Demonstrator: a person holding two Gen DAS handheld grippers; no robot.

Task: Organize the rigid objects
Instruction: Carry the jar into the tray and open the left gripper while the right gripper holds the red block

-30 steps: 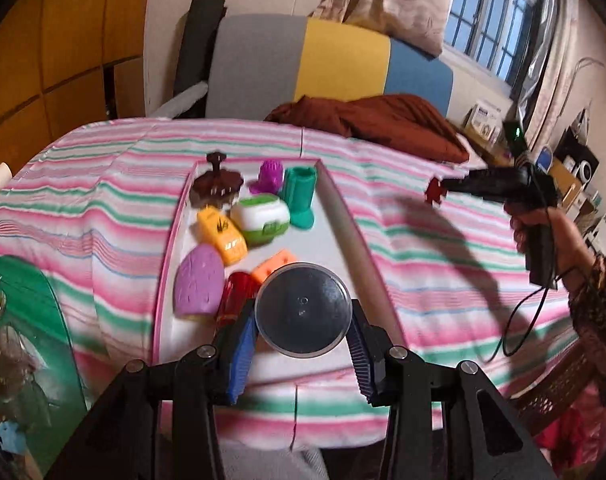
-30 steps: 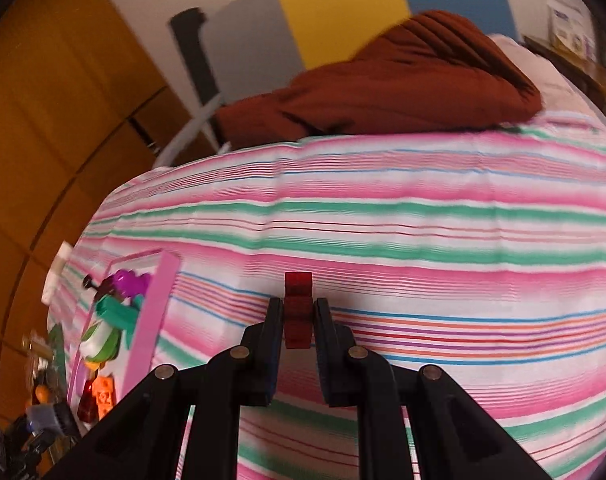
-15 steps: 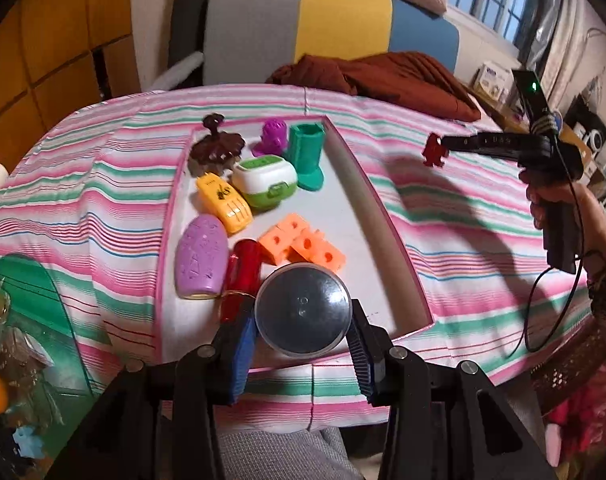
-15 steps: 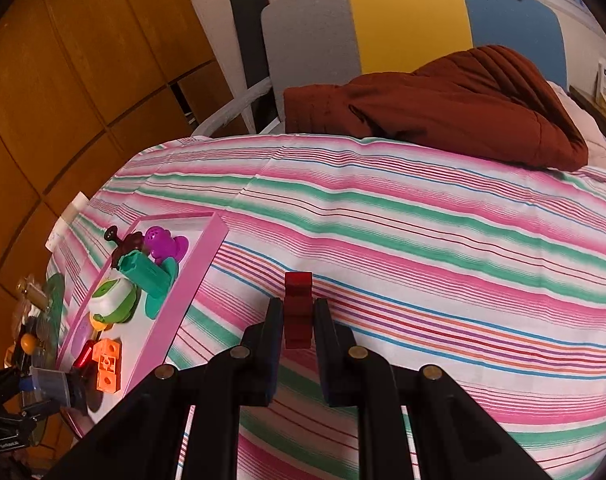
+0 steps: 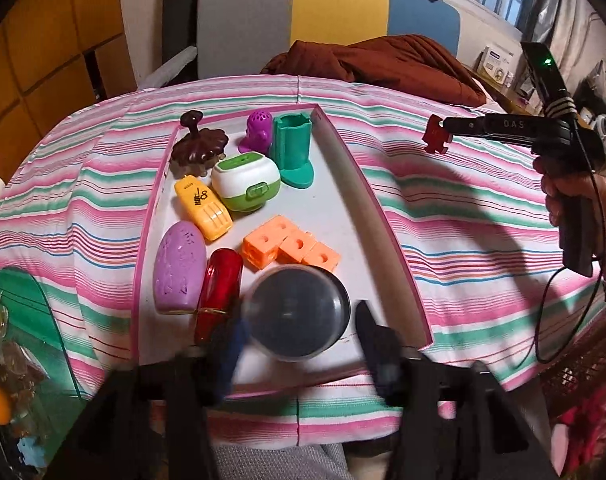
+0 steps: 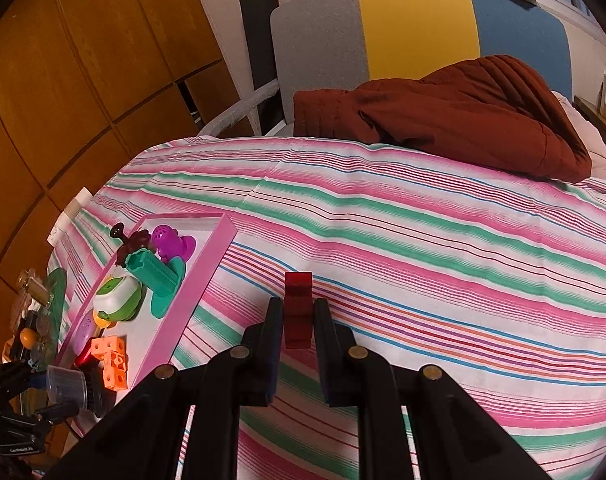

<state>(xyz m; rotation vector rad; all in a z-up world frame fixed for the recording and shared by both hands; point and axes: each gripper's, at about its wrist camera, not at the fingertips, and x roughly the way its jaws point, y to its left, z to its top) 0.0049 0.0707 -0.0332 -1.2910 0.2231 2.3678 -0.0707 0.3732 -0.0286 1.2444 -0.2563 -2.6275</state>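
Observation:
A pink-rimmed white tray (image 5: 367,196) lies on the striped bed and holds several toys. A dark round cup (image 5: 299,312) stands at the tray's near end. My left gripper (image 5: 299,340) is open around it, and the fingers are blurred and apart from its sides. My right gripper (image 6: 298,320) is shut on a dark red block (image 6: 297,308) and holds it above the bedspread, right of the tray (image 6: 195,284). The red block (image 5: 436,140) also shows in the left wrist view, held in the air beyond the tray's right rim.
In the tray are orange cubes (image 5: 287,246), a red cylinder (image 5: 219,288), a purple oval (image 5: 179,268), a yellow toy (image 5: 203,208), a green-white case (image 5: 247,184), a teal holder (image 5: 293,148). A brown blanket (image 6: 443,116) lies at the bed's far side. A glass side table (image 5: 15,340) stands left.
My left gripper has opened, letting go of the round cup at the tray's near end. My right gripper carried the red block leftward, closer to the tray.

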